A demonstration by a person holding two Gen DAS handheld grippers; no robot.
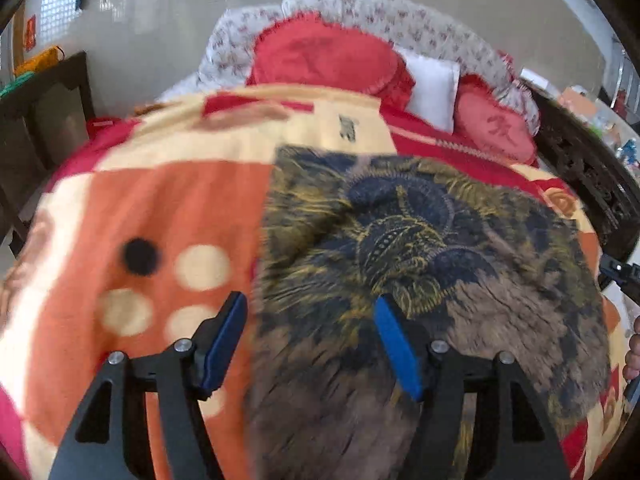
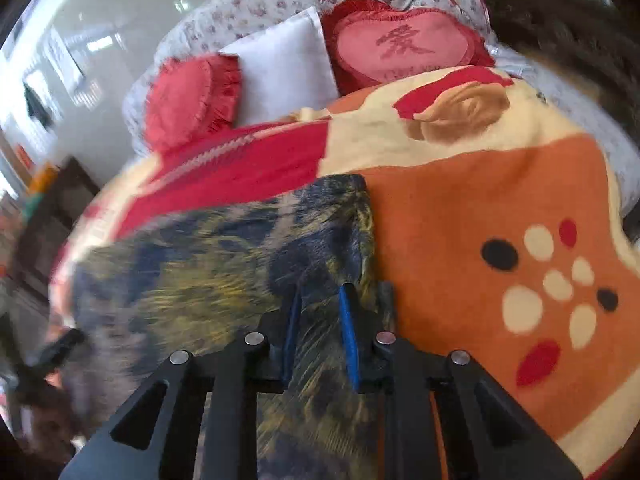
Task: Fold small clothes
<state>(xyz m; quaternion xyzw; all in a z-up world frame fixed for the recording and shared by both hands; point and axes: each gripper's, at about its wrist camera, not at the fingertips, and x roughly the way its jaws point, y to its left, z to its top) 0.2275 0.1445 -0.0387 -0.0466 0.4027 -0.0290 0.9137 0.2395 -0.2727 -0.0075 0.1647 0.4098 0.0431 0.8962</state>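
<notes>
A small garment (image 1: 420, 248), brown and navy with a gold print, lies spread on an orange, cream and red blanket (image 1: 152, 208) on a bed. My left gripper (image 1: 310, 308) is open wide above the garment's left edge. One blue pad is over the blanket and the other over the cloth, and nothing is pinched. In the right wrist view the garment (image 2: 208, 280) fills the lower left. My right gripper (image 2: 320, 300) hangs over its right edge with a narrow gap between the jaws. Cloth shows in that gap, but the pads do not visibly press on it.
Red heart cushions (image 1: 324, 56) (image 2: 400, 48), a white pillow (image 2: 284, 64) and a floral quilt (image 1: 384, 12) lie at the head of the bed. Dark wooden furniture (image 1: 52, 120) stands to the left. A hand (image 1: 633, 354) shows at the right rim.
</notes>
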